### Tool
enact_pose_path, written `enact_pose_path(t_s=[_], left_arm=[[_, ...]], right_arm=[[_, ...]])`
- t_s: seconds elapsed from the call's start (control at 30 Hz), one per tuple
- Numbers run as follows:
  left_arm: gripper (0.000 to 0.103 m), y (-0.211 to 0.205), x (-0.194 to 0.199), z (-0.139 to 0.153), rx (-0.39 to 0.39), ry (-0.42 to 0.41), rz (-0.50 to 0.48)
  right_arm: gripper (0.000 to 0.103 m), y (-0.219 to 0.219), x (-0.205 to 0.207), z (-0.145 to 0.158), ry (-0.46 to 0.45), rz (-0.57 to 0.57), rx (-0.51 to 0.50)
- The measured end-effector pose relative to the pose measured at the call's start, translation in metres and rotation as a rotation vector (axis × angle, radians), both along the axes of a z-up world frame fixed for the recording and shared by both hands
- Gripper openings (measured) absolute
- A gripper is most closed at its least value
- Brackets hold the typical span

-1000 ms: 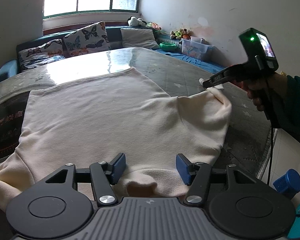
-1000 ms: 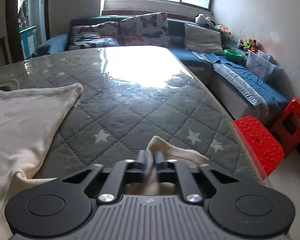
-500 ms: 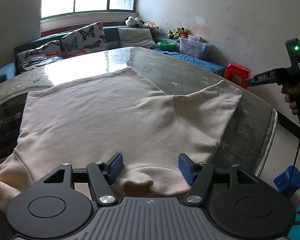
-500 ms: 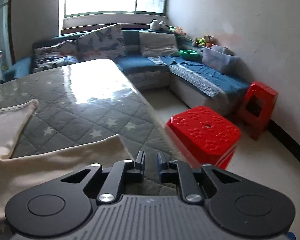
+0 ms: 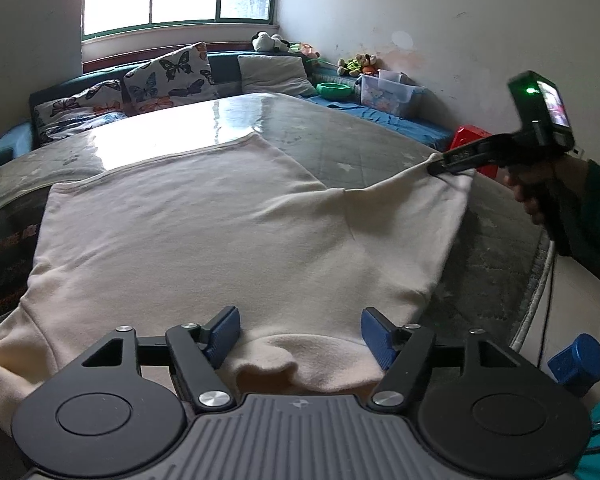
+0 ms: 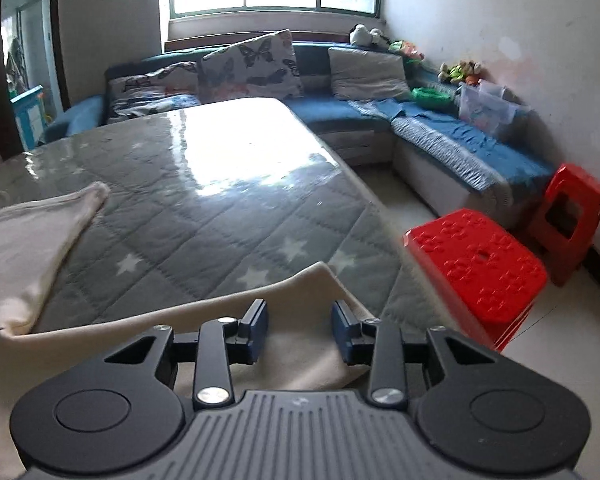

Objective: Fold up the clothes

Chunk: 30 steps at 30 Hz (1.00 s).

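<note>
Lying flat on the quilted counter (image 5: 380, 136) is the cream sweater (image 5: 204, 232), collar at six o'clock. The left gripper (image 5: 298, 330) is hovering released above the collar; the right gripper (image 6: 299, 330), jaws spread, is straddling the sleeve (image 6: 220, 320) at three o'clock. Likely next: clamping the sleeve and carrying it inward.

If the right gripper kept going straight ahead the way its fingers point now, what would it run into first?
The right gripper, jaws open, already sits over the end of the cream sweatshirt sleeve. Going on, it would probably pass the sleeve edge and skim the grey star-quilted table cover; the height above it is unclear.
</note>
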<state>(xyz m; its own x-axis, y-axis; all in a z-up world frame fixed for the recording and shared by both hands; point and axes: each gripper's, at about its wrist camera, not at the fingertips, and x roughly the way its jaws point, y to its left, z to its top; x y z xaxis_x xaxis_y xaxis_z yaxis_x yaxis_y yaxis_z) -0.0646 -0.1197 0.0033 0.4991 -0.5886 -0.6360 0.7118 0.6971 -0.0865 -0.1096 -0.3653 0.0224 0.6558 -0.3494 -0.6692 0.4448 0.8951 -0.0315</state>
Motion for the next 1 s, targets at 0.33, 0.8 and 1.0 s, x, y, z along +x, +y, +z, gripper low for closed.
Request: enact_pose_path(t_s=[0.33, 0.8, 1.0], left_arm=[[0.070, 0.046, 0.020, 0.027, -0.058, -0.025, 0.152], [0.069, 0.174, 0.072, 0.021, -0.040, 0.033, 0.704], [0.070, 0.200, 0.047, 0.019, 0.025, -0.032, 0.801]], right_arm=[[0.049, -0.001, 0.014, 0.008, 0.022, 0.017, -0.046], [0.064, 0.131, 0.032, 0.048, -0.081, 0.548, -0.056], [0.066, 0.191, 0.046, 0.032, -0.029, 0.761, -0.049]])
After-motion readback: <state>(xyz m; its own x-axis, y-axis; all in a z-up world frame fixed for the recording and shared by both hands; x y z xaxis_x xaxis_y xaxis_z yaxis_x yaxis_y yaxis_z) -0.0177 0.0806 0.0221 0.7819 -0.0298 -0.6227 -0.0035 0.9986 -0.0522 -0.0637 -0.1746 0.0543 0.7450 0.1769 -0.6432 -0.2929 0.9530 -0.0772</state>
